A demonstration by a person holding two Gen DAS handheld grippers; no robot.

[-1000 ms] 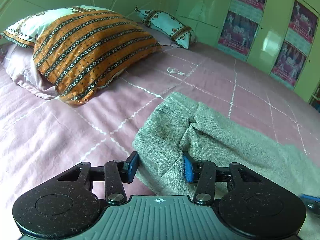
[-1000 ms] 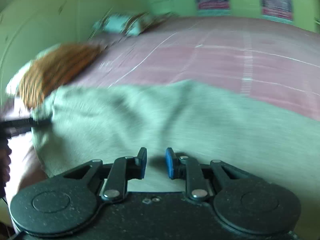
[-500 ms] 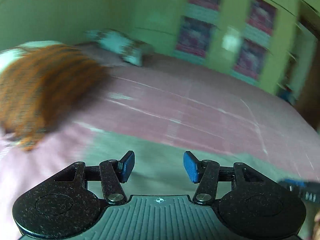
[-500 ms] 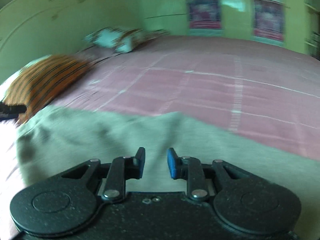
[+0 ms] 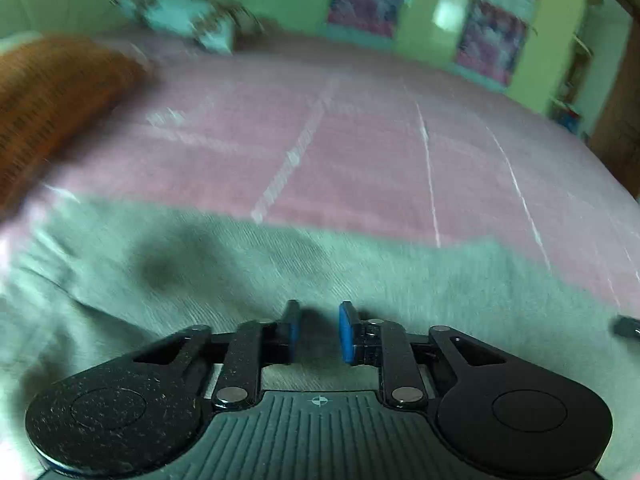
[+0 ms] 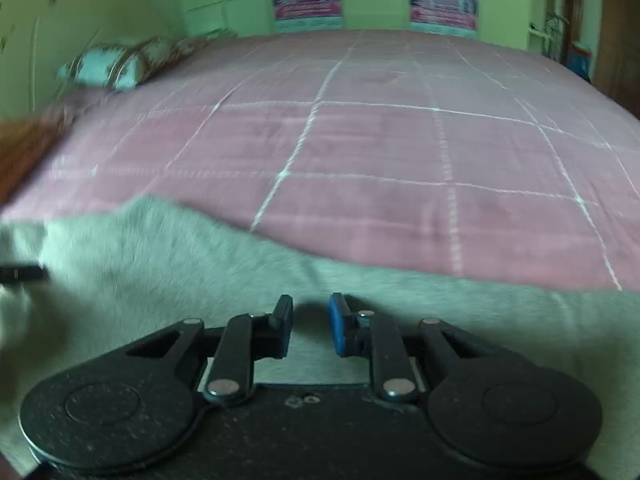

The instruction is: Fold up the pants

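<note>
The left wrist view looks over the left tongs (image 5: 316,330), angled down at the grey pants (image 5: 240,280), which spread across the lower half of the picture on the pink bed (image 5: 360,152). An orange pillow (image 5: 52,96) fills the 9 to 10 o'clock edge, far more of it than the right view catches, and a pale patterned pillow (image 5: 184,20) sits at 11 o'clock. At 3 o'clock a dark tip of the right tongs (image 5: 626,326) pokes in.

The right wrist view shows the bed's white grid lines sharply, which the left view smears. The pants (image 6: 200,272) again lie along the bottom; the left tongs (image 6: 22,273) enter at 9 o'clock as a dark blur.

Both views are motion-blurred at the left, and the pants are cut off by the frame edges.

The left tongs are closing, with a narrow gap and no cloth between the pads. The right tongs (image 6: 310,330) stand slightly apart above the fabric, pinching nothing.
</note>
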